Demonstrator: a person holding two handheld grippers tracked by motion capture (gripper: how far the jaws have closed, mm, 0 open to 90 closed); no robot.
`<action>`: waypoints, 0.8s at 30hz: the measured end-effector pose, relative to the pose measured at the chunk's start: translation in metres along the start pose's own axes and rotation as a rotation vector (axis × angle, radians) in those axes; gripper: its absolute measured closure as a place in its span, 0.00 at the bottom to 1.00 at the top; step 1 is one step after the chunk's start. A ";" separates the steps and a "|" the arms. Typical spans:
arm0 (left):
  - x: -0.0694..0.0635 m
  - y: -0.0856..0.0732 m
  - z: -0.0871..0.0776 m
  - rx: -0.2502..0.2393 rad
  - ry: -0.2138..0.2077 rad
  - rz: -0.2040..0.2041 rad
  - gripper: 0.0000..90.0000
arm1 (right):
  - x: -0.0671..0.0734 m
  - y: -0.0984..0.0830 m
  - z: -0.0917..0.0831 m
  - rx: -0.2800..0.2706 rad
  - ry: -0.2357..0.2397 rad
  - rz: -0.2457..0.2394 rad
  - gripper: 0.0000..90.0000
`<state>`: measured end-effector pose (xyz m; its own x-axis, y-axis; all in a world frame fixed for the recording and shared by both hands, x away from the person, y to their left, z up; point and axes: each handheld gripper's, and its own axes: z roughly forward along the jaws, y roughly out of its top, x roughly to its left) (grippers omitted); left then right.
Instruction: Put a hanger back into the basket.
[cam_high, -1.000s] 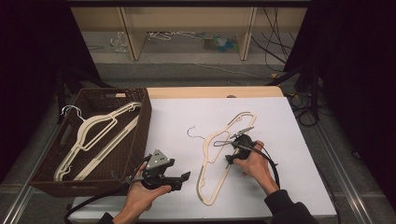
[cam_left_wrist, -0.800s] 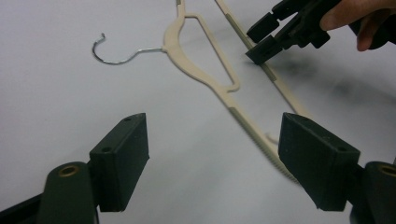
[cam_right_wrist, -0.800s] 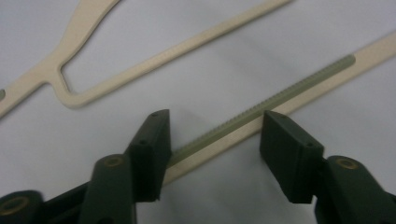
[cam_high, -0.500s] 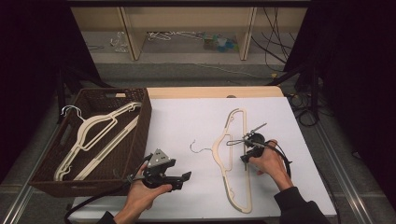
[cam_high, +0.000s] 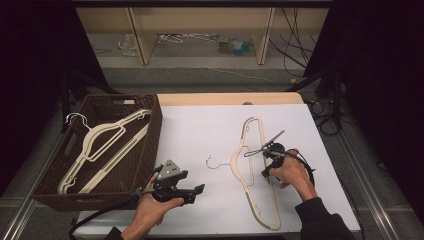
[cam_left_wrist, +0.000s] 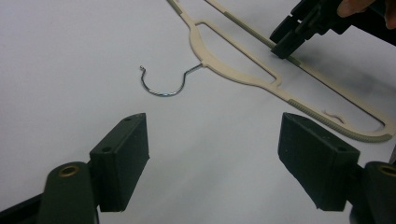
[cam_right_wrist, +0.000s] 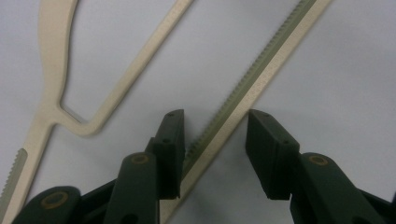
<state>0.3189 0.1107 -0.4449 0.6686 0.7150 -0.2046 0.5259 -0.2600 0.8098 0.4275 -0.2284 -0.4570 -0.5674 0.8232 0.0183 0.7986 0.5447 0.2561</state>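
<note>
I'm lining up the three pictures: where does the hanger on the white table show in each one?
High view: hanger lies right of centre on the table, hook pointing left, beside the right gripper.
Left gripper view: top right, hanger running diagonally.
Right gripper view: hanger, its ribbed bar passing between the fingers.
Shared landmark: the ribbed bar, seen in both gripper views.

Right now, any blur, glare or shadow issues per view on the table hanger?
High view: sharp on the white table, dark and unlit at both sides; the cream plastic hanger with a metal hook is evenly lit. Left gripper view: crisp, with a soft shadow under the right tool and a glint on the hook. Right gripper view: the hanger's ribbed bar is slightly soft up close, no glare.
</note>
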 end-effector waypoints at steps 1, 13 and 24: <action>0.000 0.000 0.000 0.000 0.000 0.000 0.27 | 0.001 0.001 -0.001 0.024 -0.003 -0.013 0.65; -0.001 0.000 -0.002 -0.014 0.005 -0.002 0.27 | -0.005 0.005 -0.001 0.062 0.012 -0.051 0.73; 0.000 0.001 -0.003 -0.016 0.007 0.000 0.28 | -0.013 0.003 -0.003 0.058 0.038 -0.135 0.85</action>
<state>0.3176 0.1123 -0.4428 0.6651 0.7193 -0.2006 0.5172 -0.2499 0.8186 0.4366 -0.2381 -0.4536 -0.6766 0.7360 0.0245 0.7243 0.6591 0.2026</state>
